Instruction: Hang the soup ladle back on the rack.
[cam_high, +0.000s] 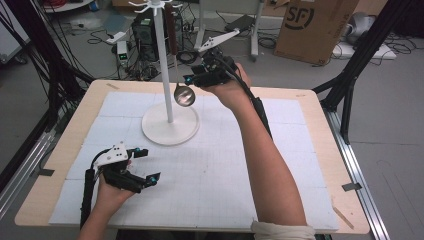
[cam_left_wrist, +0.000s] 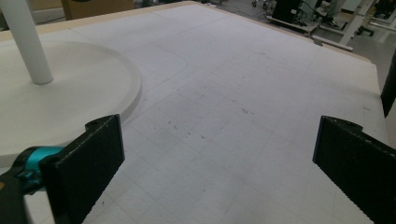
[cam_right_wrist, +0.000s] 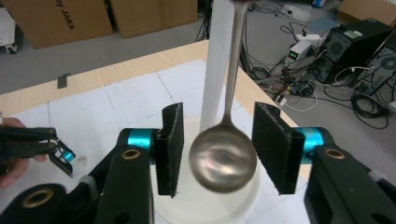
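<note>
A metal spoon (cam_high: 184, 95) hangs bowl-down by its handle from a hook high on the white stand (cam_high: 163, 60), whose round base (cam_high: 170, 127) rests on the mat. My right gripper (cam_high: 189, 79) is held up right of the pole. In the right gripper view the spoon bowl (cam_right_wrist: 223, 161) sits between the right gripper (cam_right_wrist: 223, 149) pads with a gap on each side, so the jaws are open. My left gripper (cam_high: 150, 164) rests low at the front left, open and empty (cam_left_wrist: 217, 154), beside the stand base (cam_left_wrist: 70, 102).
A white gridded mat (cam_high: 215, 170) covers the wooden table (cam_high: 320, 100). Black frame legs (cam_high: 350, 85) stand at the right edge. Behind the table, the floor holds cables, a computer case (cam_high: 142, 35) and a cardboard box (cam_high: 315, 25).
</note>
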